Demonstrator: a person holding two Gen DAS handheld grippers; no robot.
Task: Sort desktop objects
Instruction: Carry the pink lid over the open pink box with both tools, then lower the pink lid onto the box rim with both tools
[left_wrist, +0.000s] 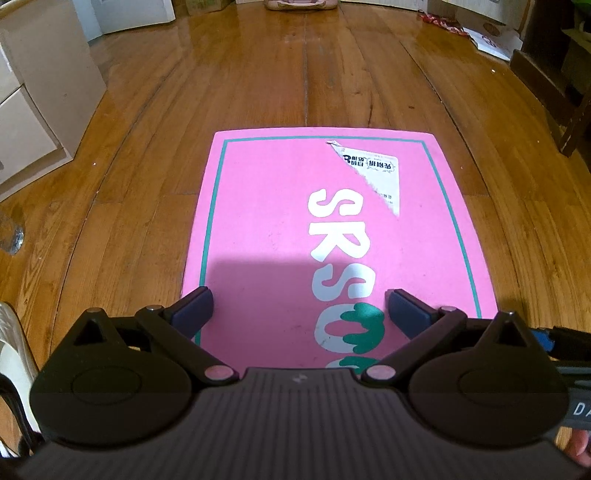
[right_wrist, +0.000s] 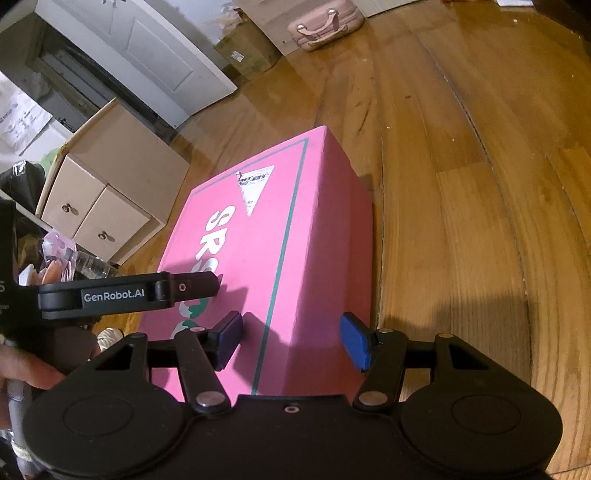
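A large pink box (left_wrist: 280, 229) with a green border line, white letters and a torn white label (left_wrist: 376, 173) lies on the wooden floor. My left gripper (left_wrist: 299, 310) is open and empty, hovering over the box's near end. In the right wrist view the pink box (right_wrist: 266, 229) shows its top and right side. My right gripper (right_wrist: 291, 339) is open and empty, its jaws standing either side of the box's near right top edge. The left gripper (right_wrist: 155, 291) shows from the side above the box lid.
A beige cabinet with two drawers (right_wrist: 107, 199) stands left of the box. A white door (right_wrist: 147, 62), cardboard boxes (right_wrist: 251, 51) and a pink case (right_wrist: 325, 26) are at the back. Clutter and a plastic bottle (right_wrist: 88, 264) lie at the left. Wooden floor (right_wrist: 480, 184) spreads right.
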